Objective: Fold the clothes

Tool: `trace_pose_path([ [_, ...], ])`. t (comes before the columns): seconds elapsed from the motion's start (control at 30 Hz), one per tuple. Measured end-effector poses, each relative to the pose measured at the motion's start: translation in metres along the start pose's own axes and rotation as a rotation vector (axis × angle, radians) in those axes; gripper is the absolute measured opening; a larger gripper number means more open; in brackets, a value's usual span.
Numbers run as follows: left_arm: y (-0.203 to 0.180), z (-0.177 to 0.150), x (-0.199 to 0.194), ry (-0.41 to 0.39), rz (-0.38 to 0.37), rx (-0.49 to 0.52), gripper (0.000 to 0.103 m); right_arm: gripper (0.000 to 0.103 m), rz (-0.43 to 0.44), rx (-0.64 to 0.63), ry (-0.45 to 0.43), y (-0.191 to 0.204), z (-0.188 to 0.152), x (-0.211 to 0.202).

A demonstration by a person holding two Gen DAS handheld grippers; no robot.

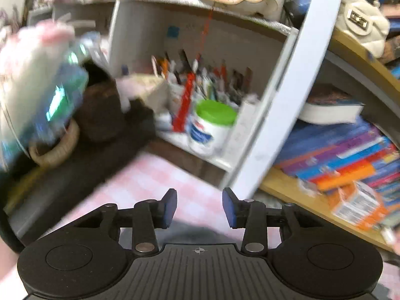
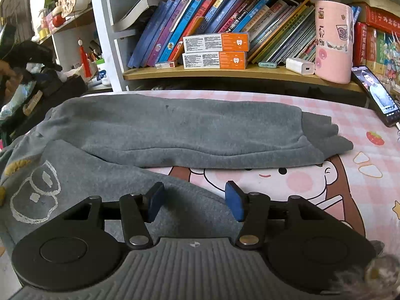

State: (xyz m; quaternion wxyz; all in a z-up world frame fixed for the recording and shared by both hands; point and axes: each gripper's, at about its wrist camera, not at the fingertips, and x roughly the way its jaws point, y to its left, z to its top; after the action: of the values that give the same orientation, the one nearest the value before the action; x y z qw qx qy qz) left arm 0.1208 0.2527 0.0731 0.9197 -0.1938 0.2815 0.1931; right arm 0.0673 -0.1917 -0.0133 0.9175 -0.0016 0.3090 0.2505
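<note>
A grey sweatshirt [image 2: 175, 130] lies on the pink cartoon tablecloth [image 2: 362, 155]. One part is folded into a long band across the back, and a white print [image 2: 35, 195] shows at the left. My right gripper [image 2: 195, 202] hovers low over the garment's near edge, open, with nothing between its blue pads. In the blurred left wrist view my left gripper [image 1: 200, 207] is raised above the pink checked cloth [image 1: 160, 180] and points at the shelves. Its jaws stand apart and hold nothing. A dark patch of grey fabric [image 1: 192, 235] shows just below it.
Shelves of books [image 2: 225, 25] run along the back edge, with two orange boxes [image 2: 215, 50], a pink cup [image 2: 333, 42] and a phone [image 2: 377, 95] at the right. A white tub with a green lid [image 1: 212, 125], pens and a woven basket [image 1: 57, 145] crowd the left shelf.
</note>
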Motion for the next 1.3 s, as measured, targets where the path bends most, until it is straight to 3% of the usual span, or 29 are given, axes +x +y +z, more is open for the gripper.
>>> trace_pose_path([
  [0.13,0.001,-0.040,-0.023,0.033,0.025,0.212,0.039,0.055,0.003,-0.007,0.002,0.001,0.000,0.000],
  [0.23,0.010,-0.063,-0.042,0.053,0.030,0.282,0.038,0.055,0.000,-0.013,0.003,0.002,0.000,0.000],
  [0.43,0.039,-0.096,-0.068,0.056,0.097,0.274,0.037,0.055,-0.006,-0.013,-0.005,0.002,-0.002,-0.004],
  [0.57,0.049,-0.121,-0.078,0.084,0.035,0.247,0.037,0.055,0.011,-0.011,-0.049,0.003,-0.003,-0.023],
  [0.63,0.052,-0.134,-0.079,0.104,0.026,0.250,0.029,0.055,0.017,-0.009,-0.051,0.003,-0.005,-0.027],
  [0.77,0.069,-0.142,-0.079,0.097,0.080,0.194,0.021,0.055,0.012,-0.011,-0.017,0.003,-0.011,-0.026],
  [0.87,0.078,-0.144,-0.081,0.073,0.185,0.223,0.016,0.055,0.027,-0.016,-0.012,0.005,-0.012,-0.027],
  [0.93,0.081,-0.144,-0.083,0.075,0.203,0.211,0.016,0.055,0.040,-0.021,-0.009,0.005,-0.014,-0.027],
  [1.03,0.068,-0.148,-0.084,0.079,0.234,0.279,0.016,0.055,0.032,-0.047,-0.005,0.008,-0.015,-0.025],
  [1.3,0.048,-0.162,-0.113,0.017,0.133,0.294,0.018,0.055,0.034,-0.046,-0.032,0.007,-0.019,-0.047],
])
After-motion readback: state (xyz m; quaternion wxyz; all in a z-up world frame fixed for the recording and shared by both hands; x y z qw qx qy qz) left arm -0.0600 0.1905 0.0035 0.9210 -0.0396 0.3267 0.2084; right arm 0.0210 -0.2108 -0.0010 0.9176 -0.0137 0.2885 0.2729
